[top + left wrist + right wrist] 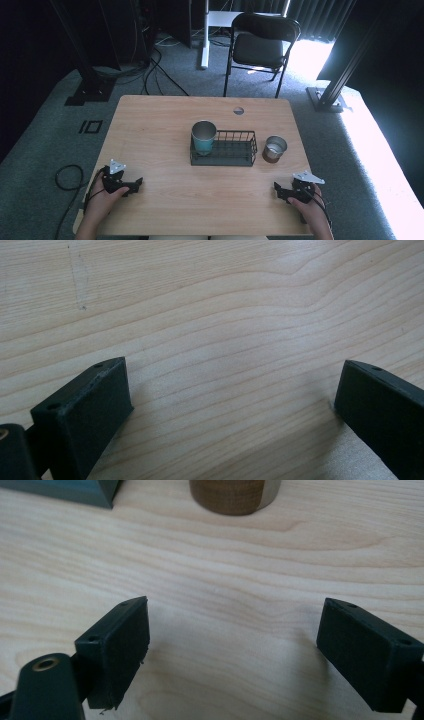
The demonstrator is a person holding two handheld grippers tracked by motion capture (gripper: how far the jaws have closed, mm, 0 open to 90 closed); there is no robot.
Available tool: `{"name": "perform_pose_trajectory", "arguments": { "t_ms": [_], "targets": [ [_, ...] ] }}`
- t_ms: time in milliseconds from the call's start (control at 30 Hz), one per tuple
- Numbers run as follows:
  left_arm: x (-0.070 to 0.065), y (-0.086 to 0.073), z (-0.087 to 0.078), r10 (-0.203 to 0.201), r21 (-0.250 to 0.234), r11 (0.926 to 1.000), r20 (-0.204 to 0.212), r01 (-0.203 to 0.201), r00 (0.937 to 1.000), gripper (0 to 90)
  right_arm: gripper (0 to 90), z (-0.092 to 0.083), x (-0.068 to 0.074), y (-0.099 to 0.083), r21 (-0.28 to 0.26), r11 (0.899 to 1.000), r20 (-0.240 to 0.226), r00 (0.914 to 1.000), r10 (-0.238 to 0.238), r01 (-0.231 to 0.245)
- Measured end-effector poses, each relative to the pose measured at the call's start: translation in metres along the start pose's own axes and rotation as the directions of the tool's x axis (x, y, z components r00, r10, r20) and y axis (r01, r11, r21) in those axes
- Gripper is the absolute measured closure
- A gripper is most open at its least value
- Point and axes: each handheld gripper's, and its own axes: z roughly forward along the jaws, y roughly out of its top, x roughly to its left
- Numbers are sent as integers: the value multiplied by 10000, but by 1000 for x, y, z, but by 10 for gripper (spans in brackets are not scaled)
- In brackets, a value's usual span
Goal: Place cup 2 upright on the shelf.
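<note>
A wire basket [223, 148] is borne at the wooden table's [165, 125] centre, a brown cup [274, 149] at three o'clock.

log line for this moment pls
left hand-held gripper: open, empty | right hand-held gripper: open, empty | teal cup: in basket | brown cup: beside basket

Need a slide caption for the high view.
Both grippers open at the table's near edge; teal cup in wire basket.
</note>
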Motion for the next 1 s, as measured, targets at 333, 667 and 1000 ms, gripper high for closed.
{"name": "perform_pose_trajectory", "arguments": {
  "t_ms": [333,667,1000],
  "targets": [
    [0,0,0,-2,1,10000,3,2,10000,22,133,-1,-3,15,-349,9994,75,10000,-65,68],
    [0,0,0,4,7,10000,3,-4,10000,22,133,7,0,33,-686,9976,-96,9999,-139,132],
    [0,0,0,4,4,10000,5,-4,10000,22,128,15,1,38,-846,9963,-129,9998,125,-136]
  ]
}}
